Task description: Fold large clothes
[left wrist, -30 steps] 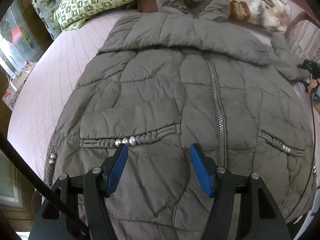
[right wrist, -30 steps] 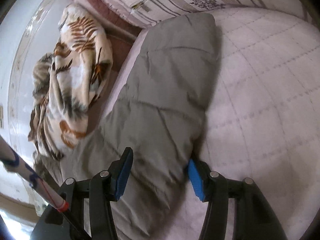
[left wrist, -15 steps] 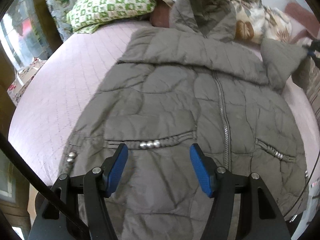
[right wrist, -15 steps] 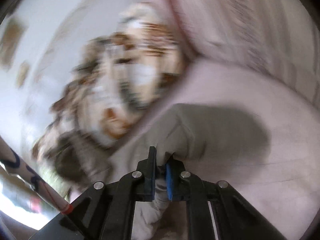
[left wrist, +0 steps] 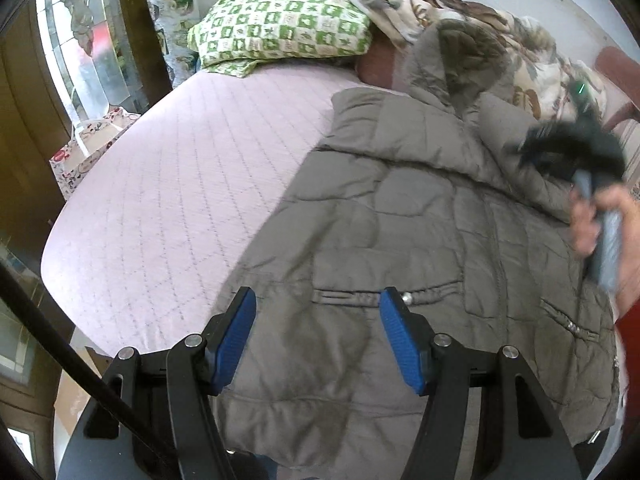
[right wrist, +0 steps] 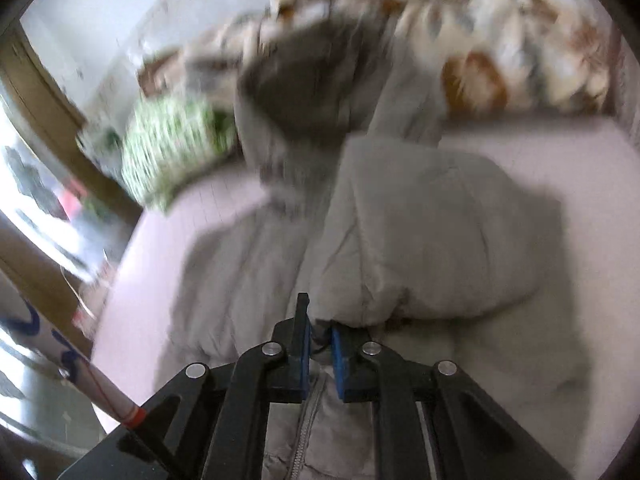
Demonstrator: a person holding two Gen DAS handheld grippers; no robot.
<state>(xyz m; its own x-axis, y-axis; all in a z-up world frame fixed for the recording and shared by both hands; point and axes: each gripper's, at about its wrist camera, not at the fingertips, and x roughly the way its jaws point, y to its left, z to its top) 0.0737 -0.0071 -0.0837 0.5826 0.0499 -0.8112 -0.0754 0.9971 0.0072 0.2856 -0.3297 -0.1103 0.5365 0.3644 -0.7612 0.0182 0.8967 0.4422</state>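
Note:
A grey quilted hooded jacket (left wrist: 400, 240) lies front up on the pink bed (left wrist: 180, 180), zipper closed, hood (left wrist: 460, 52) toward the pillows. My left gripper (left wrist: 316, 300) hovers open above the jacket's lower left part, nothing between its blue pads. The right gripper (right wrist: 319, 328) pinches the cuff of the jacket's sleeve (right wrist: 420, 232); its jaws are opening slightly, the cuff still between the pads. The sleeve hangs folded over the jacket's chest. In the left wrist view the right gripper (left wrist: 572, 148) is a dark blur above the jacket's right shoulder, held by a hand (left wrist: 600, 216).
A green-checked pillow (left wrist: 280, 24) and a leaf-print blanket (left wrist: 532, 52) lie at the head of the bed. A patterned gift bag (left wrist: 88, 148) stands off the bed's left edge beside a wooden window frame (left wrist: 136, 20). Bare pink quilt spreads left of the jacket.
The right gripper closed on the sleeve's cuff and swept it from the bed's right side over the jacket's chest. The left gripper rose and drew away to the left, still open.

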